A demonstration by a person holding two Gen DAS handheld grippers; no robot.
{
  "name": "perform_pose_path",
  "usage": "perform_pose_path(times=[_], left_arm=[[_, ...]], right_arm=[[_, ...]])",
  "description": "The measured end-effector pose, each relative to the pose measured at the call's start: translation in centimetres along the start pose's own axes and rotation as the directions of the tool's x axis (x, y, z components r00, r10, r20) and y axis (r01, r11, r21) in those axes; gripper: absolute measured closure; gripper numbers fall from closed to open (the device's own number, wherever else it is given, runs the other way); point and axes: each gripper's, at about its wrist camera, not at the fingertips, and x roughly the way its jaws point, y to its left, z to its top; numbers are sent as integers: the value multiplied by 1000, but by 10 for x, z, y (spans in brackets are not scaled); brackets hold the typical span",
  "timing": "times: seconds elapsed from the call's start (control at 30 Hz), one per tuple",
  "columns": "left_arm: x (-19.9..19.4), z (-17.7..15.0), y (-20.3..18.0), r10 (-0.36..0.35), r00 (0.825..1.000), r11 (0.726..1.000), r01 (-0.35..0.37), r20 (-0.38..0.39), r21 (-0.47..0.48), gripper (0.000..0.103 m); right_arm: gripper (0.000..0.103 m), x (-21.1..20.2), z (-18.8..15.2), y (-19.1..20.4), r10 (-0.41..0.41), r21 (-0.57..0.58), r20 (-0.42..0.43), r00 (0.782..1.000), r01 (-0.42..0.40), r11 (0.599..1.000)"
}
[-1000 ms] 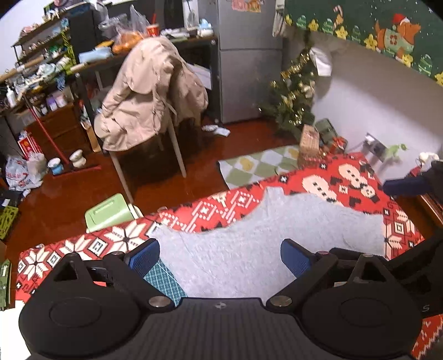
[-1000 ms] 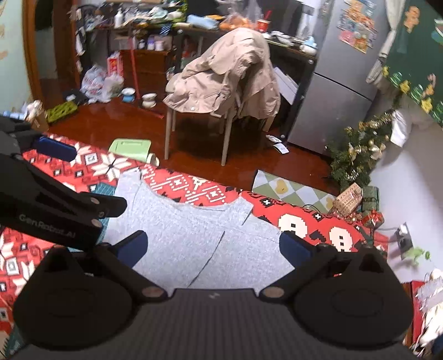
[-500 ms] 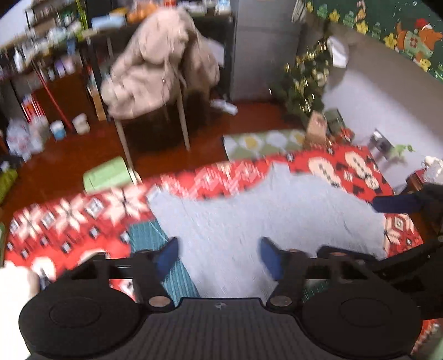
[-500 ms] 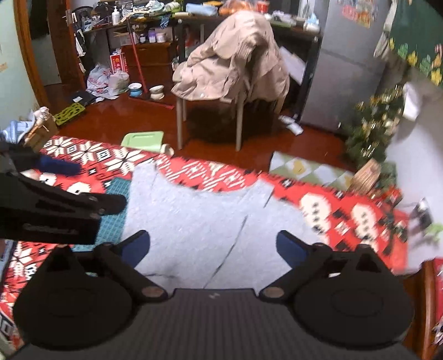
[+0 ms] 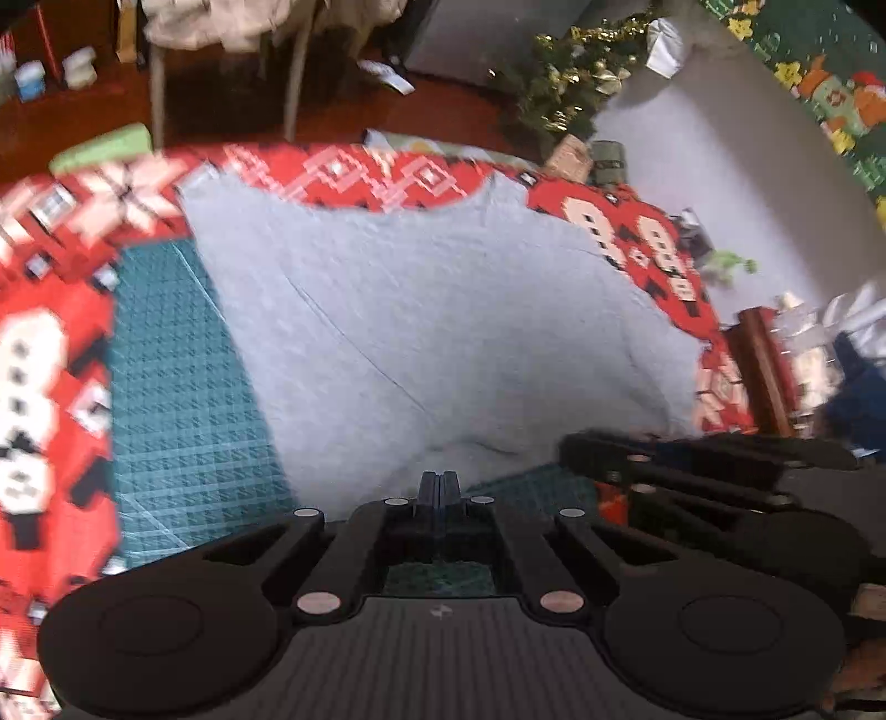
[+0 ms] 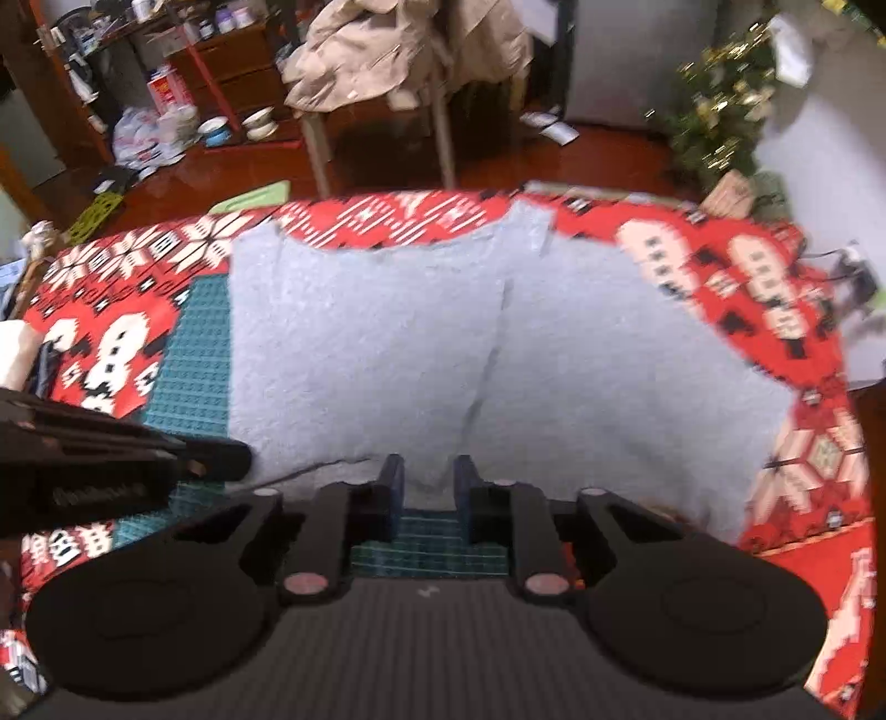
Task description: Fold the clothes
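A grey garment (image 5: 443,304) (image 6: 360,343) lies spread flat on a teal mat (image 5: 183,387) (image 6: 194,354) over a red patterned cloth (image 5: 55,360) (image 6: 775,277). My left gripper (image 5: 439,481) is at the garment's near hem. Its jaws are closing, the fingertips have met, and the grey fabric is drawn up into them. My right gripper (image 6: 429,476) is further right along the same hem. Its jaws are also closing, with a bunch of grey fabric pinched in the narrow gap between them. Each gripper shows in the other's view, the right gripper (image 5: 609,448) and the left gripper (image 6: 216,459).
Beyond the far edge stands a chair draped with a beige coat (image 6: 410,50). A small Christmas tree (image 6: 720,94) is at the far right by the wall. A green flat object (image 5: 105,149) lies on the floor past the left edge, and a dark wooden piece (image 5: 758,365) is at the right.
Both grippers have dropped to the garment's near hem and tilted downward. Their jaws went from wide open to closed on the grey fabric.
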Motion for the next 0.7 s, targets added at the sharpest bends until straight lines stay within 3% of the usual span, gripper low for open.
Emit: perform_pose_path(times=[0.33, 0.53, 0.7], left_arm=[[42, 1, 21, -57, 998, 998, 56, -42, -21, 103], [47, -5, 24, -62, 996, 998, 62, -65, -8, 103], [37, 3, 23, -102, 995, 995, 102, -23, -19, 103]], right_arm=[[103, 57, -8, 15, 62, -75, -47, 997, -65, 995], [103, 57, -22, 14, 67, -117, -46, 997, -72, 991], [103, 43, -14, 10, 115, -111, -33, 993, -118, 987]])
